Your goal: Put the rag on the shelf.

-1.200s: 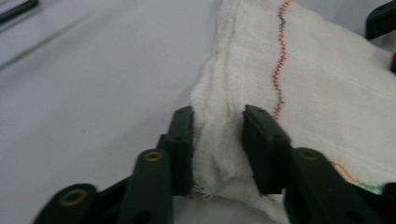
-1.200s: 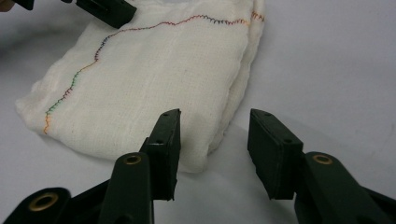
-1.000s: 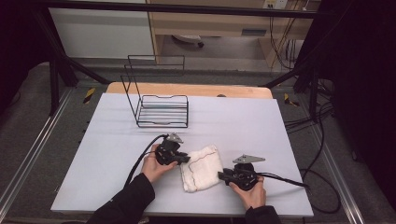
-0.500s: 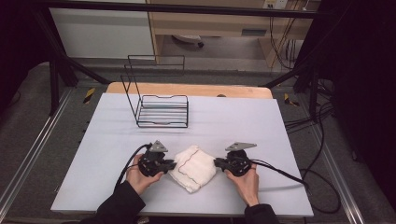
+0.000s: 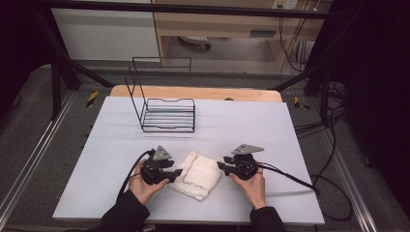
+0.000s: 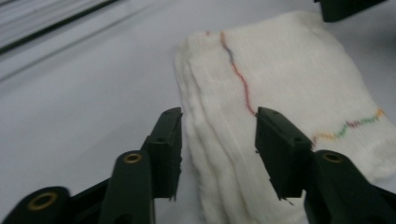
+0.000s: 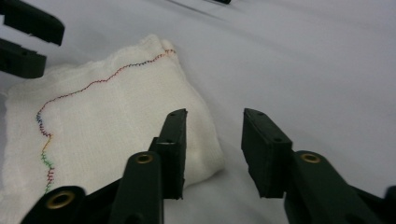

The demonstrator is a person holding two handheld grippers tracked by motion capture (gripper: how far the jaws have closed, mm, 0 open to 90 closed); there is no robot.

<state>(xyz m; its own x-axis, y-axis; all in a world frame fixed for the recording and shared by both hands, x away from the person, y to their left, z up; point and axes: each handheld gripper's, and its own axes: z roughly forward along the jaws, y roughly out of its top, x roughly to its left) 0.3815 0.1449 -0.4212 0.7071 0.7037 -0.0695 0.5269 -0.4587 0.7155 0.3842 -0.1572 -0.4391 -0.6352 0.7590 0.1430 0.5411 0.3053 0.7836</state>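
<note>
A folded white cloth (image 5: pixel 198 176) with a wavy coloured stitch line lies flat on the table near the front edge. My left gripper (image 5: pixel 176 173) sits at its left side, and its jaws have just been opening. In the left gripper view the gripper (image 6: pixel 219 121) stands open, with the cloth's (image 6: pixel 289 79) layered edge lying between the jaws, untouched by the pads. My right gripper (image 5: pixel 221 166) is at the cloth's right side, jaws also just opened. In the right gripper view the gripper (image 7: pixel 212 119) stands open over bare table, with the cloth's (image 7: pixel 107 116) corner beside one jaw.
A black wire rack (image 5: pixel 164 104) stands at the back left of the pale table (image 5: pixel 251 121). A wooden board (image 5: pixel 193 92) lines the far edge. Cables (image 5: pixel 300 181) trail off to the right from the right gripper.
The left hand drew back toward the front edge and the right hand moved away from it. Both grippers' jaws opened and let the cloth go, which now lies flat and folded.
</note>
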